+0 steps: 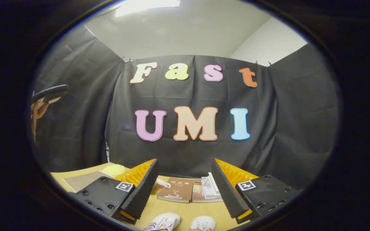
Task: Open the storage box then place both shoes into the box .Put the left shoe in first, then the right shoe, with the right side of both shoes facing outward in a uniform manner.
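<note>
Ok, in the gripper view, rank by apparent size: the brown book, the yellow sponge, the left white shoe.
1. Brown book, lying beyond the open tool.
2. Yellow sponge and left white shoe: too close to rank. The sponge sits partly behind a finger, and the shoe is cut off and nearest the camera.

Staged recording booth, not a lived-in room.

Walled on three sides by black cloth [278, 106] pinned up in creased panels across the middle of the frame, with plain white wall [268, 45] and ceiling above at the top. Furnished at the bottom with a light wooden table [185, 211] carrying a few books [176, 190], a yellow sponge [114, 170] at lower left and a pair of white shoes [201, 223] at the very bottom edge. Lit from a bright ceiling panel [146, 6] at upper centre.
</note>
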`<state>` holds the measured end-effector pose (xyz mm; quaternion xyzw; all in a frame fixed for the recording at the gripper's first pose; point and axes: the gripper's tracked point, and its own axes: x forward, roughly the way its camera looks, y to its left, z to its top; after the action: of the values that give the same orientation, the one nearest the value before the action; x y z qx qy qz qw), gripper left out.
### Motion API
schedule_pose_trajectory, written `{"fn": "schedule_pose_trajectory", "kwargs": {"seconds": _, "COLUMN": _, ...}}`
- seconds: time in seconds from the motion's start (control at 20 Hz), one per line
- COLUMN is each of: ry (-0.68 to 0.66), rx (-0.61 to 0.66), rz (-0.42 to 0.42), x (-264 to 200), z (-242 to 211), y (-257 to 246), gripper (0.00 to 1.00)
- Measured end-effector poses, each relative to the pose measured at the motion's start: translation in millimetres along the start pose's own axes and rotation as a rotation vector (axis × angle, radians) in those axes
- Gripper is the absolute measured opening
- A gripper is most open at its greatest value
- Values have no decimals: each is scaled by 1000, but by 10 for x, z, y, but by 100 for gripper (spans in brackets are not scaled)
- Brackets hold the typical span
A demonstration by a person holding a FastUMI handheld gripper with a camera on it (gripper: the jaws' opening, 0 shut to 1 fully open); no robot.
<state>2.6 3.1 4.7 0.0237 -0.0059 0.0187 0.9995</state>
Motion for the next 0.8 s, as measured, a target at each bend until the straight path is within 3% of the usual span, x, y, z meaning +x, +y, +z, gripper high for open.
{"fn": "schedule_pose_trajectory", "kwargs": {"seconds": 0.3, "ry": 6, "rx": 79, "rz": 47, "x": -32, "z": -52, "y": 134, "gripper": 100}}
{"fn": "schedule_pose_trajectory", "kwargs": {"seconds": 0.55, "ry": 66, "rx": 187, "rz": 137, "x": -77, "z": -218, "y": 346, "gripper": 100}}
{"fn": "schedule_pose_trajectory", "kwargs": {"seconds": 0.8, "ry": 197, "rx": 344, "rz": 225, "x": -156, "z": -641, "y": 550, "gripper": 99}}
